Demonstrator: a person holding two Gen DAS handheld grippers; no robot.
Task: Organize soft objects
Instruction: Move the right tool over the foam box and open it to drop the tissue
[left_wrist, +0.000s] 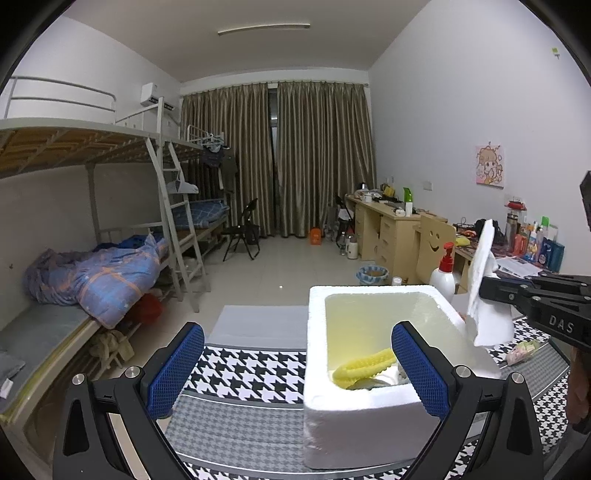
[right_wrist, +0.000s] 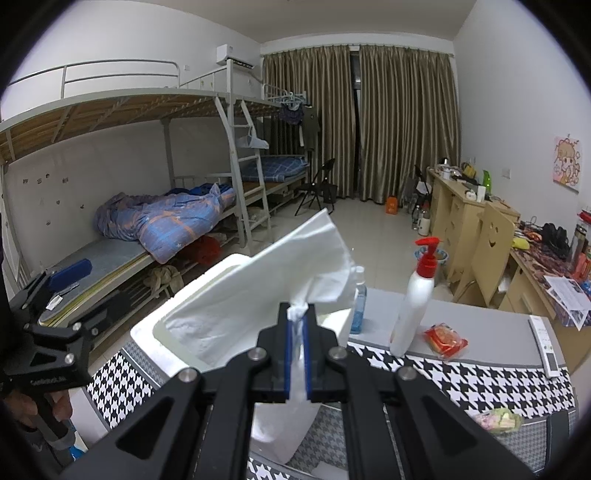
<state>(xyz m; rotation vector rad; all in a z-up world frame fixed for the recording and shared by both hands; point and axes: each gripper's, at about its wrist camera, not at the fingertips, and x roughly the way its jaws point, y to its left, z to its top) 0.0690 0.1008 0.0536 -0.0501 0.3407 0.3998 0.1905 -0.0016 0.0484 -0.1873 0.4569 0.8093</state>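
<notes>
tissue (right_wrist: 280, 280) pinched at its bunched middle by the right gripper (right_wrist: 298, 325), jaws clamped on it, sheet hanging over the foam box (left_wrist: 369, 410) rim, likely so it drops straight in beside the yellow foam net (left_wrist: 364, 365). right gripper angled down. left gripper (left_wrist: 299, 369) empty, jaws wide, low at the box's near wall.

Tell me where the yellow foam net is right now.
In the left wrist view, the yellow foam net lies inside the white foam box, at its near end.
</notes>
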